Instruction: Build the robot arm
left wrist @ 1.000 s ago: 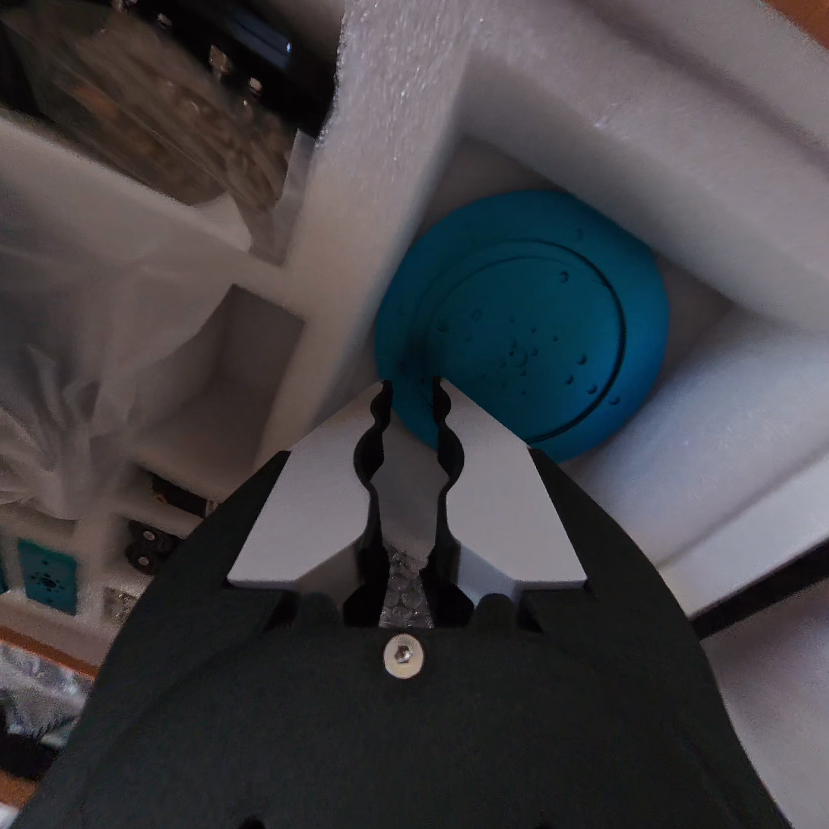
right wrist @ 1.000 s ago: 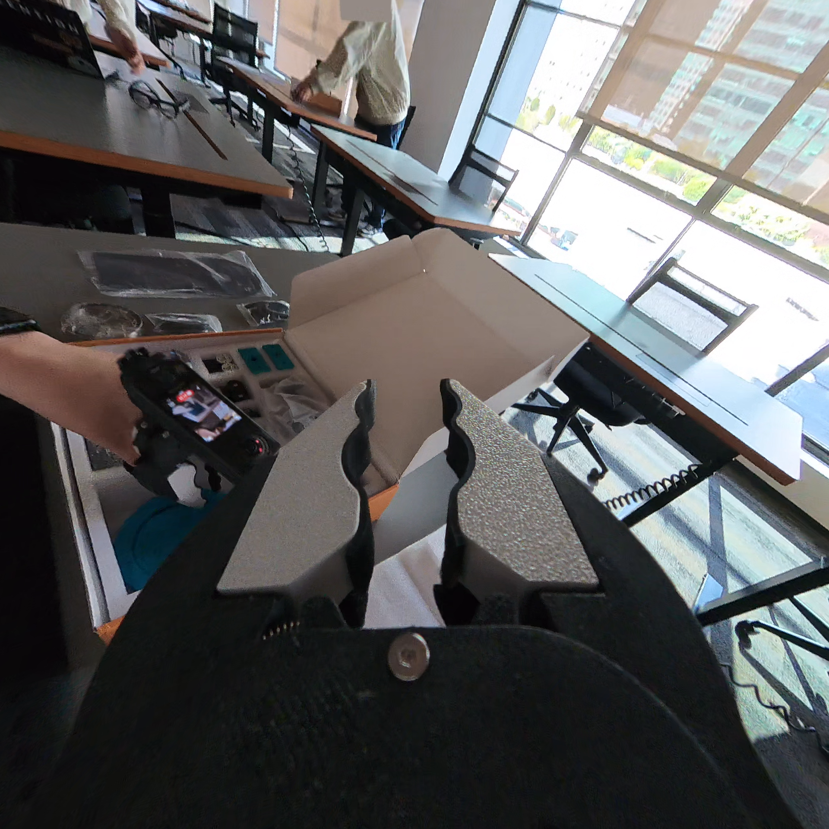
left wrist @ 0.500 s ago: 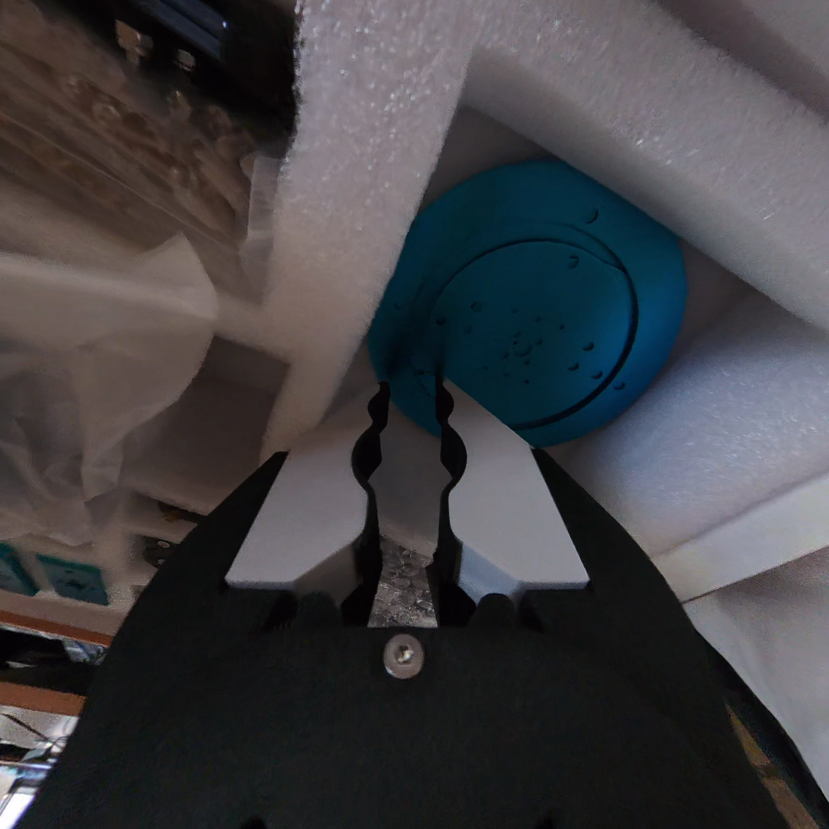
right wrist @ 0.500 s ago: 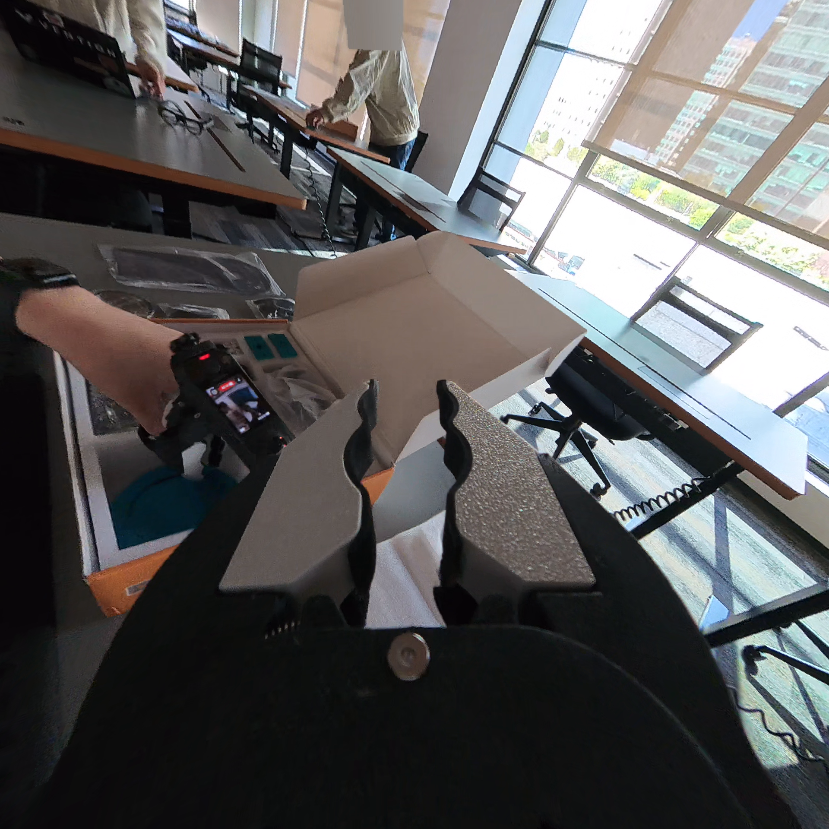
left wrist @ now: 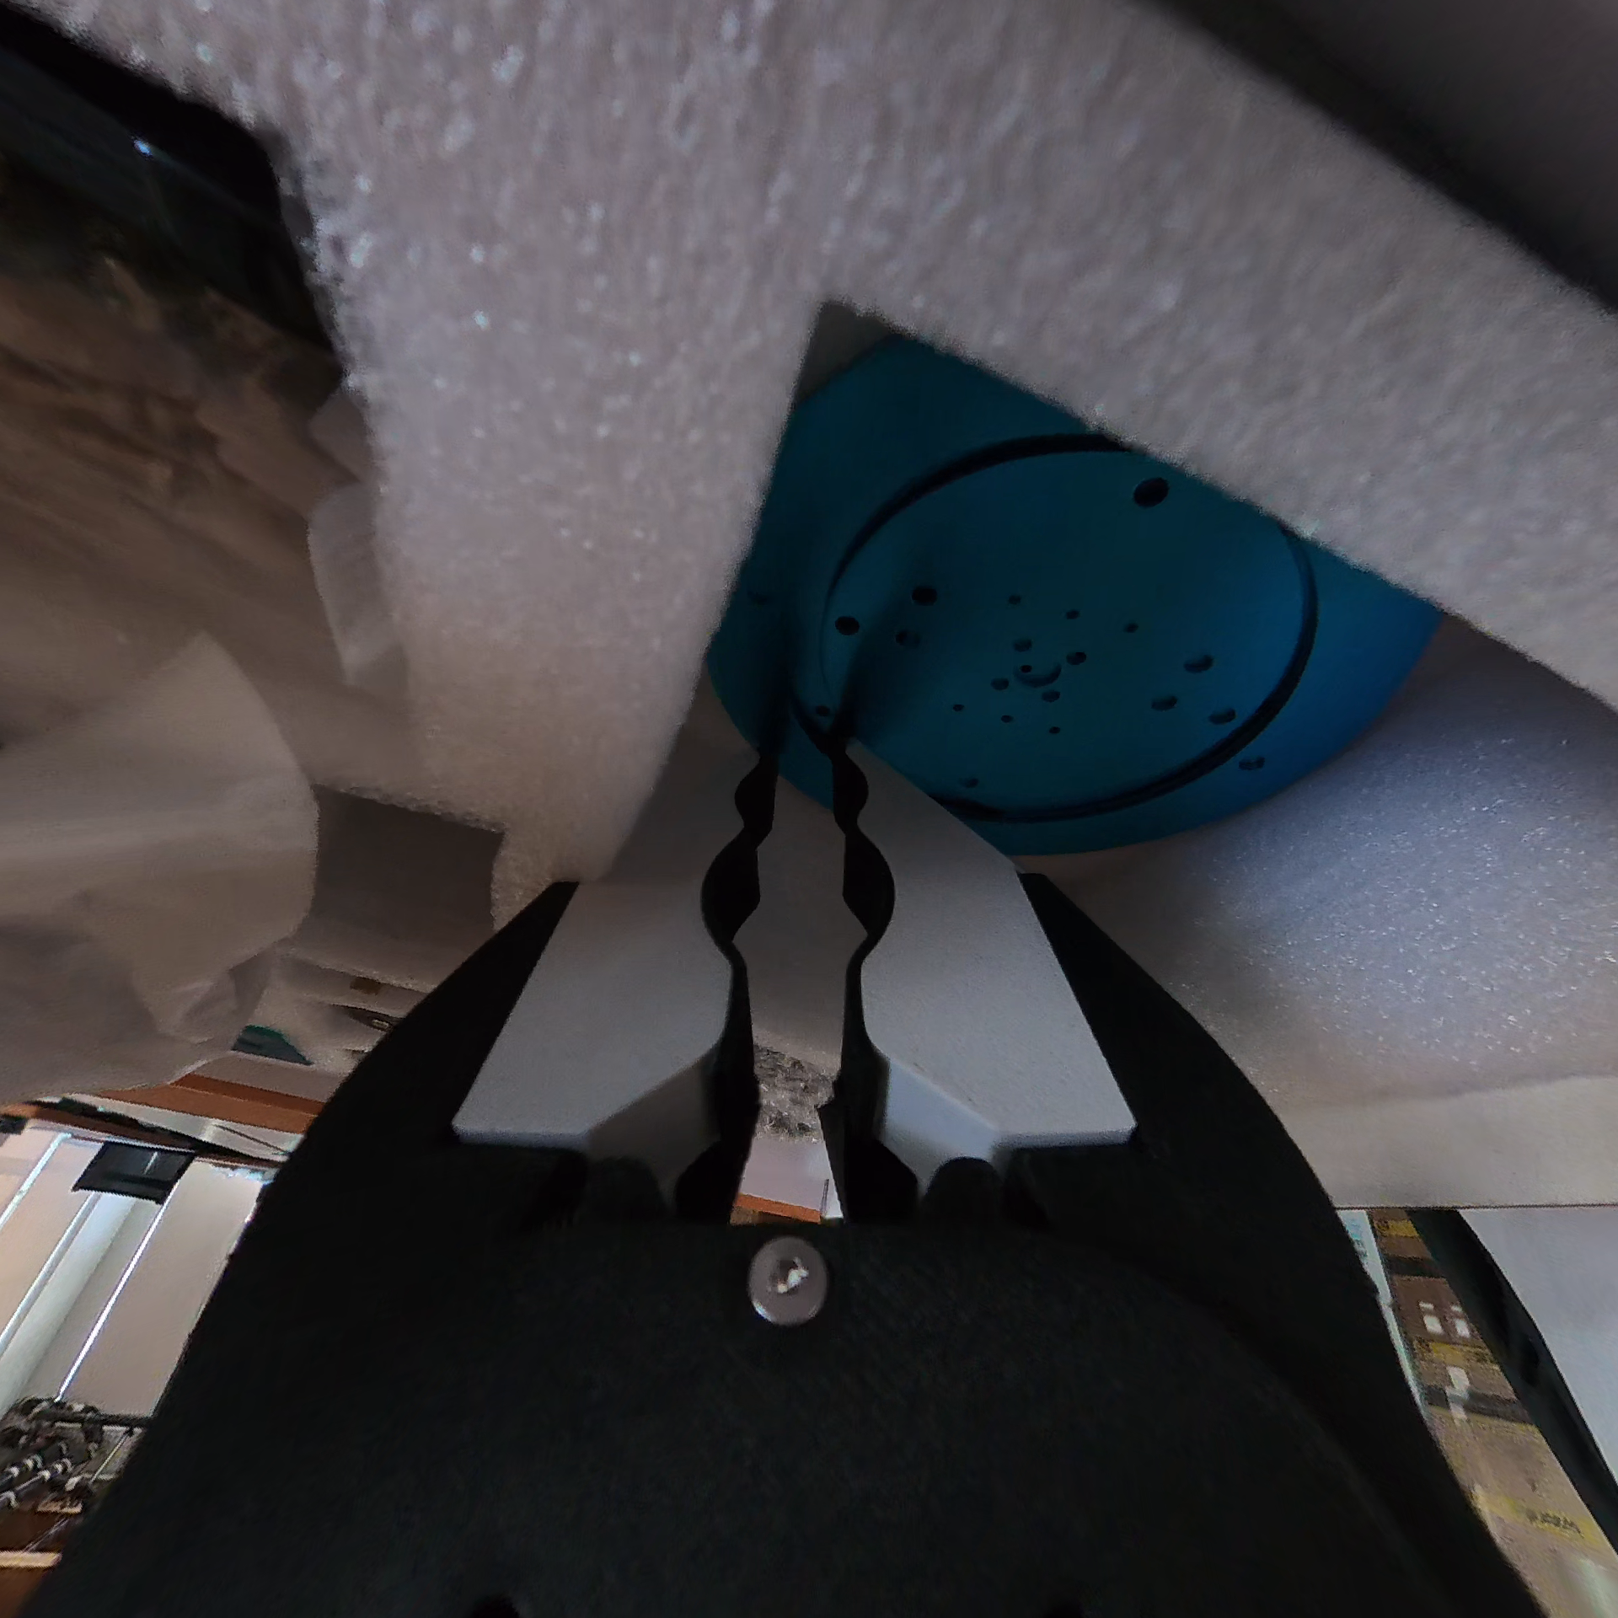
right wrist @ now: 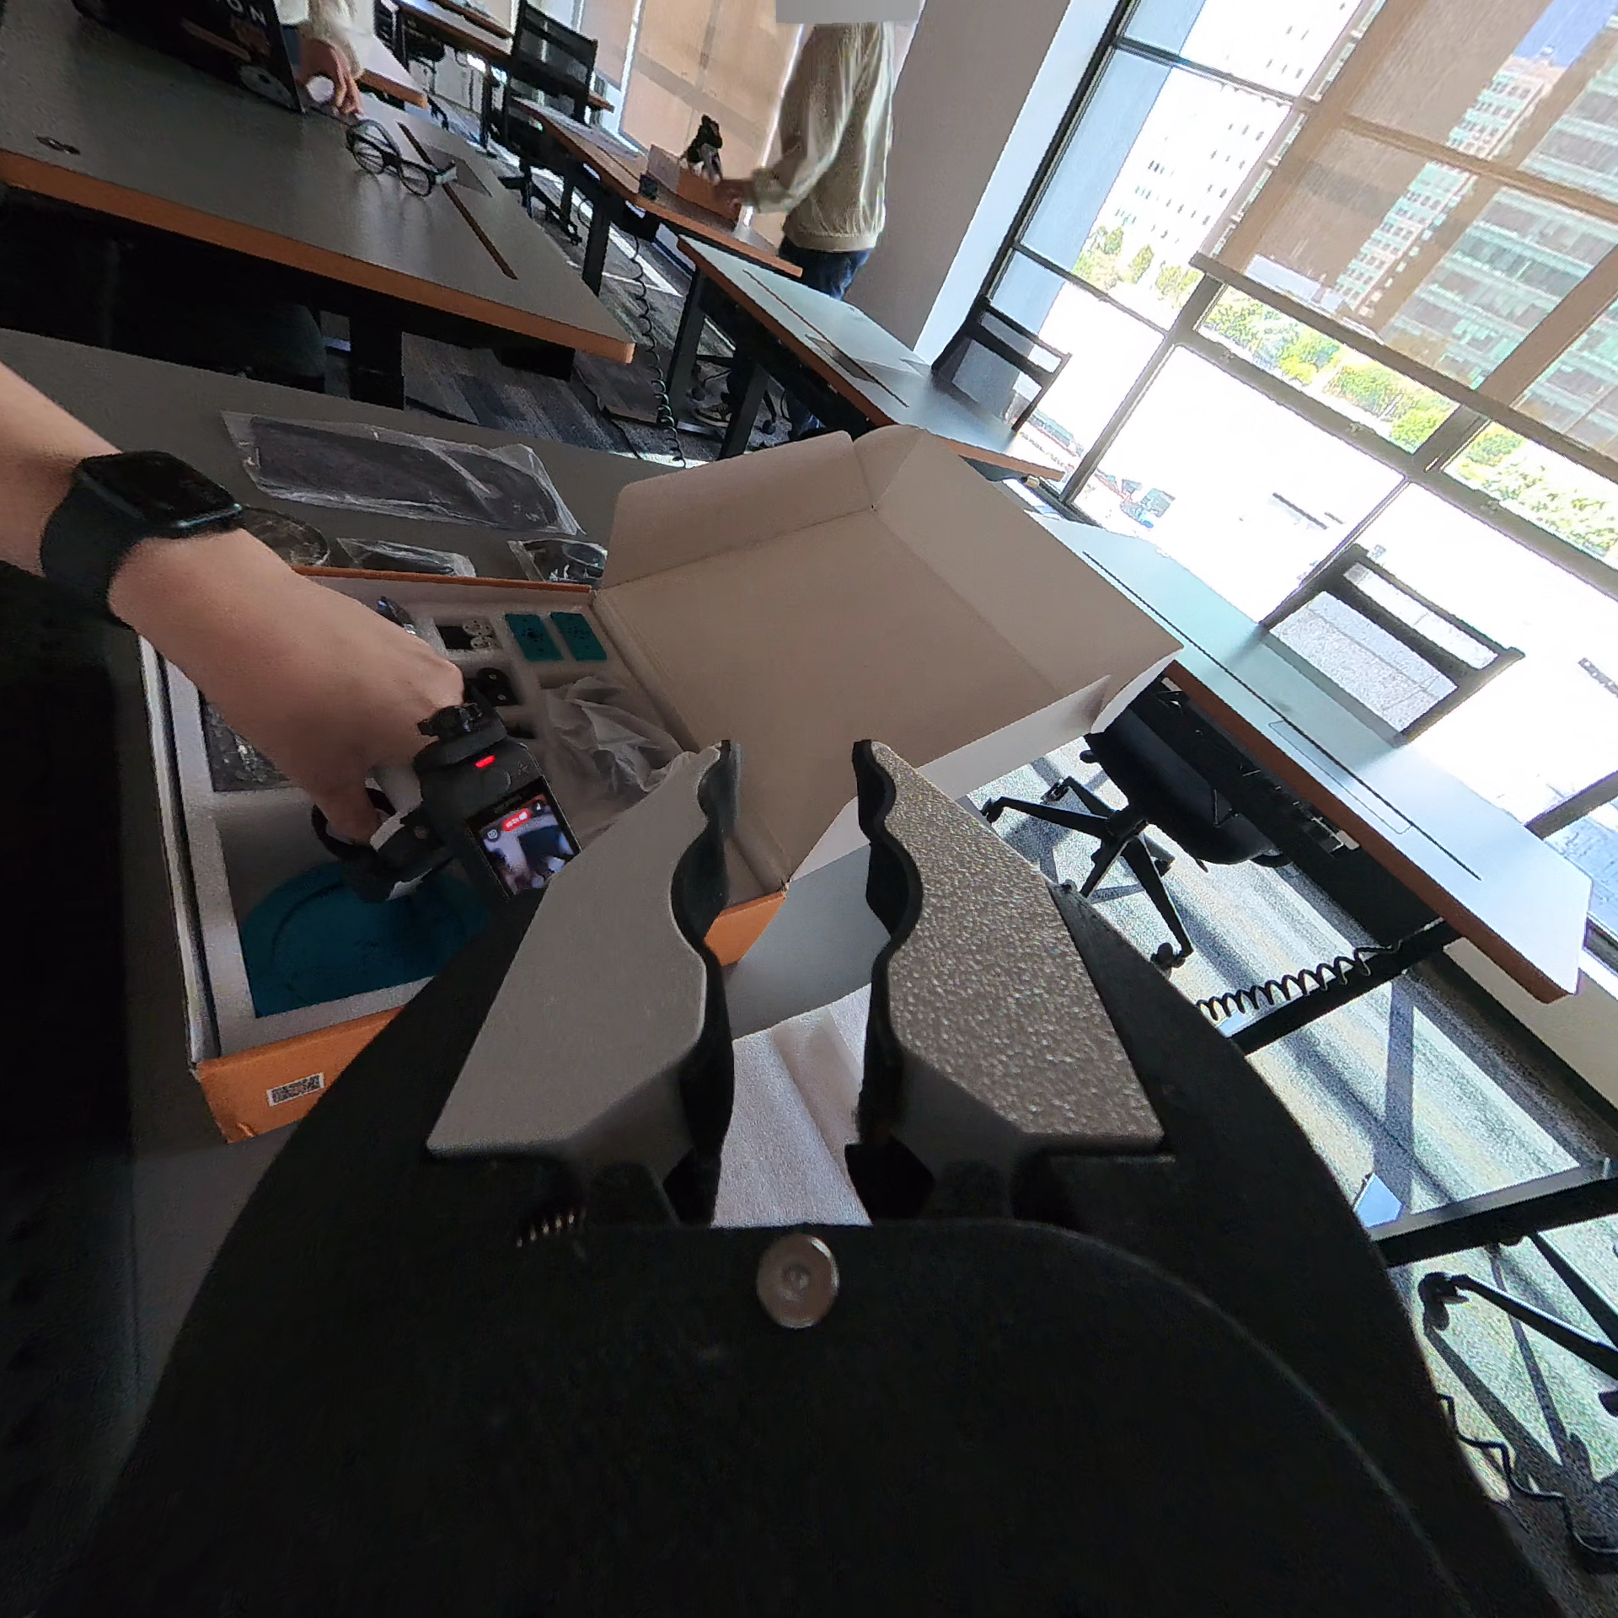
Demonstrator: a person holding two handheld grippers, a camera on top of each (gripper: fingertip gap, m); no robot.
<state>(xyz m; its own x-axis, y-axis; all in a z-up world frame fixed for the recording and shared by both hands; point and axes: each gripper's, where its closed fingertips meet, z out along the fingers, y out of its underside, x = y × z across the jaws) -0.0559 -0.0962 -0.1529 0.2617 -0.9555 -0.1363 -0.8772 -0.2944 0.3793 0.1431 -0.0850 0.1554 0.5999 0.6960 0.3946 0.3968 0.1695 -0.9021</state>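
Observation:
A round blue disc [left wrist: 1051, 648] with small holes lies flat in a pocket of the white foam insert [left wrist: 569, 438]. My left gripper [left wrist: 801, 744] is low in that pocket, open a narrow gap, with its tips at the disc's near-left rim. I cannot tell if they touch it. In the right wrist view a hand [right wrist: 289, 665] holds the left gripper's body [right wrist: 473, 814] down over the disc [right wrist: 350, 946], inside an orange box [right wrist: 263, 1077]. My right gripper [right wrist: 792, 770] is open and empty, held above the table beside the box.
The box lid [right wrist: 832, 613] stands open toward the right. Two small teal plates [right wrist: 556, 635] and crumpled plastic [right wrist: 613, 735] sit in other foam pockets. Bagged dark parts [right wrist: 394, 473] lie behind the box. A white foam sheet [right wrist: 788, 1077] lies under my right gripper. Desks, chairs and a person stand beyond. Left tips to right tips: about 35 cm.
My left gripper has dropped lower into the foam pocket, and the foam wall now hides the disc's top. Its gap looks about the same. The right gripper has shifted slightly and stays open.

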